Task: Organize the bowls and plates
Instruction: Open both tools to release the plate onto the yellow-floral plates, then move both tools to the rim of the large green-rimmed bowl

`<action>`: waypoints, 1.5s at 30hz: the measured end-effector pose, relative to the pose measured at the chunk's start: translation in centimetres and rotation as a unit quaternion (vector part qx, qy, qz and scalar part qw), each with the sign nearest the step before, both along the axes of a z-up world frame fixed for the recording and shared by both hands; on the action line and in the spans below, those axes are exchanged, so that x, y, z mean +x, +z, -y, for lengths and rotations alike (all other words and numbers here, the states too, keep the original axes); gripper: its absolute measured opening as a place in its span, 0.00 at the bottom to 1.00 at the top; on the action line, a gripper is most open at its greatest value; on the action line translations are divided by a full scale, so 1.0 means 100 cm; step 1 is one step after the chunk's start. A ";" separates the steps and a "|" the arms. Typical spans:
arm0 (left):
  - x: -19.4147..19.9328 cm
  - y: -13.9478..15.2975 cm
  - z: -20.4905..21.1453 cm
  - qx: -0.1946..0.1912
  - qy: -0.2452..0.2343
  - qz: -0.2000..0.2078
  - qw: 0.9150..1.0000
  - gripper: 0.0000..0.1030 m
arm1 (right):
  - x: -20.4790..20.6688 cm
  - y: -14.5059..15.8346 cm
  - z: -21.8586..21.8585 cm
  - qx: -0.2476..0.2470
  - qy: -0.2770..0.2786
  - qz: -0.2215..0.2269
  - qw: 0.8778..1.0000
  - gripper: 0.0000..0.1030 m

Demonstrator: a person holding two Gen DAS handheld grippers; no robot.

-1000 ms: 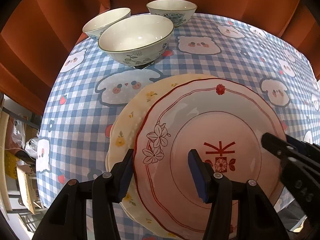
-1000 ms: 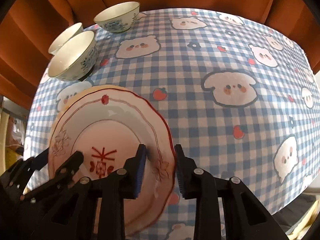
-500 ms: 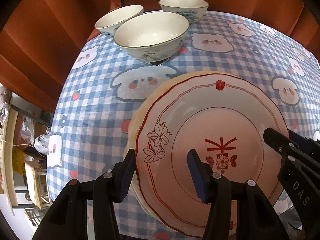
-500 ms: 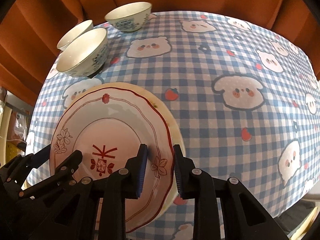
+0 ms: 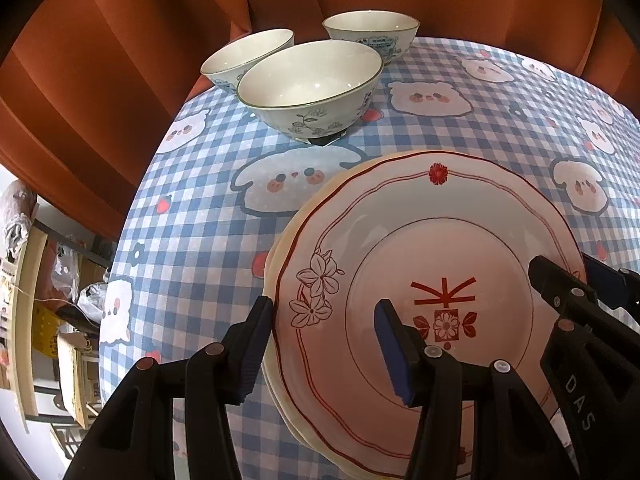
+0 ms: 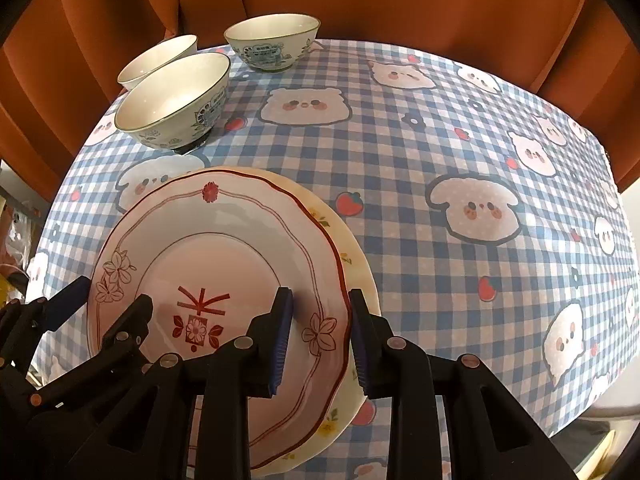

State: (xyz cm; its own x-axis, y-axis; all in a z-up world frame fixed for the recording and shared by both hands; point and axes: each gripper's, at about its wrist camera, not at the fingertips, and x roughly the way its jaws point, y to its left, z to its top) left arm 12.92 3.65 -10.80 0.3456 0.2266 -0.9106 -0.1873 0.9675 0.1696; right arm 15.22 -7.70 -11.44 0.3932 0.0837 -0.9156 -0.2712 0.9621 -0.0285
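A pink plate (image 5: pixel 440 240) (image 6: pixel 224 248) with a red rim line and flower prints lies on a cream plate (image 5: pixel 277 256) (image 6: pixel 354 248) with yellow flowers. My left gripper (image 5: pixel 322 312) is open and straddles the stack's left rim, one finger outside the edge and one over the pink plate. My right gripper (image 6: pixel 319 300) straddles the pink plate's right rim; its jaws are opening, with the rim between the pads and a gap showing. Three white bowls stand behind: a large one (image 5: pixel 308 80) (image 6: pixel 172 96) and two smaller ones (image 5: pixel 248 54) (image 5: pixel 372 30).
A blue checked tablecloth (image 6: pixel 440 140) with bear and strawberry prints covers the table. An orange curtain (image 5: pixel 120 60) hangs right behind the bowls. Beyond the table's left edge lie shelves and clutter (image 5: pixel 48 300). The table's right half holds only the cloth.
The pink plate, offset to one side of the cream plate a second ago, now sits almost squarely on it. The right jaws have widened a little around its rim.
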 end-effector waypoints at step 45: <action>0.120 0.045 -0.117 -0.062 0.050 0.107 0.991 0.75 | 0.124 0.048 -0.088 0.035 0.024 0.037 0.998 0.55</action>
State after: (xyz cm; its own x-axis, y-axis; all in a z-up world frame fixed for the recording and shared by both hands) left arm 24.92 15.33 -6.28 0.5157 0.1609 -0.8415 -0.3031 0.9529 -0.0036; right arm 27.63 1.15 -6.68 0.4535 0.1672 -0.8754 -0.3170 0.9483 0.0169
